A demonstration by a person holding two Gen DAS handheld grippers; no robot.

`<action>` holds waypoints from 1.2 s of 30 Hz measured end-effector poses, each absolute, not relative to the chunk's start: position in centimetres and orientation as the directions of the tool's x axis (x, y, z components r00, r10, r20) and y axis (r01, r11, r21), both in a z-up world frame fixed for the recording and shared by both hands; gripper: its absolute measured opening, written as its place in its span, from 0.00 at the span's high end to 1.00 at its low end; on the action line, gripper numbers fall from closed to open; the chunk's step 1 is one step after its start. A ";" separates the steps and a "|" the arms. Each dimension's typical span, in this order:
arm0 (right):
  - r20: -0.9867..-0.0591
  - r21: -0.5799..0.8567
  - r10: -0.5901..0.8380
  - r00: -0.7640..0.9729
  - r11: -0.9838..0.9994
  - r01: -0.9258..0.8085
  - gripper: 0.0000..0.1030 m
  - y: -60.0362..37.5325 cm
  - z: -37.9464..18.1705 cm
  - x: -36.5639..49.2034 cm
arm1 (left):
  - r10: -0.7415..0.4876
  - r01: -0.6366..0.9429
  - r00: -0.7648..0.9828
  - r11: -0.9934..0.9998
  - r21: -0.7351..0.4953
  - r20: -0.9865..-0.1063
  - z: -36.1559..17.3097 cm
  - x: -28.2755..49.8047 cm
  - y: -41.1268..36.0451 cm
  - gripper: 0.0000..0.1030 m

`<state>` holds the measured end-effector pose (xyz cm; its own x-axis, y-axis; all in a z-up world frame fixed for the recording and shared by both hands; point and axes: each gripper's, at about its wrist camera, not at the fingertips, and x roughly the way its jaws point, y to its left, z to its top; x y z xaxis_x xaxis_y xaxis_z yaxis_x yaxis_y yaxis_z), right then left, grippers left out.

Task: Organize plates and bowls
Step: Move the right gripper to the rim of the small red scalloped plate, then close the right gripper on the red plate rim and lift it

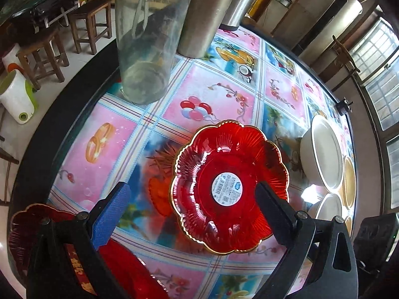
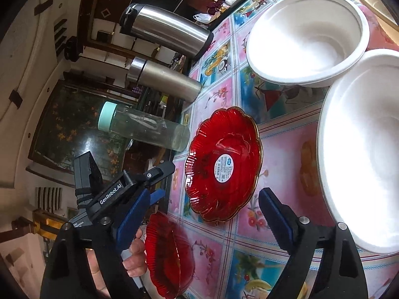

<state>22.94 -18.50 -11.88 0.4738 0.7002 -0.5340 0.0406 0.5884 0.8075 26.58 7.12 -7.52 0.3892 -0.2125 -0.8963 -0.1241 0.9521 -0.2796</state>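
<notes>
A red scalloped glass plate (image 1: 229,186) (image 2: 224,164) with a gold rim and a white sticker lies on the patterned table. My left gripper (image 1: 193,188) is open over it, and the black right finger (image 1: 274,214) overlaps the plate's right side. My right gripper (image 2: 205,193) is also open, just short of the plate and holding nothing. A second red plate (image 2: 169,251) (image 1: 25,224) lies at the table's edge under the left gripper (image 2: 164,182). Two white bowls (image 2: 306,32) (image 2: 361,149) stand close by, also seen in the left wrist view (image 1: 321,149).
A clear bottle with a mint cap (image 2: 144,127) and two steel flasks (image 2: 164,82) (image 2: 164,27) stand along the table's edge (image 1: 49,124). Tan plates (image 1: 349,182) lie behind the bowls. Wooden stools (image 1: 92,25) stand on the floor. A hand (image 2: 134,254) holds the left gripper.
</notes>
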 end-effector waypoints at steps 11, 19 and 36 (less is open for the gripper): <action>-0.657 0.696 0.577 0.485 0.712 0.094 0.41 -17.8 -12.6 23.2 | -0.250 -0.145 0.406 0.932 -0.332 -0.879 -8.7 26.7 7.7 0.08; -0.718 0.639 0.525 0.457 0.758 0.132 0.45 -17.2 -14.4 24.8 | -0.252 -0.122 0.376 0.940 -0.317 -0.892 -9.7 27.2 7.1 0.10; -0.731 0.618 0.494 0.472 0.773 0.148 0.64 -17.2 -14.9 25.3 | -0.286 -0.142 0.363 0.924 -0.356 -0.887 -11.7 27.2 8.0 0.65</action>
<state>25.29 -17.19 -14.90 0.4716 0.4939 -0.7305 0.1476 0.7726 0.6176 27.17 8.01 -11.74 0.3630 -0.2859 -0.8868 -0.1424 0.9236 -0.3560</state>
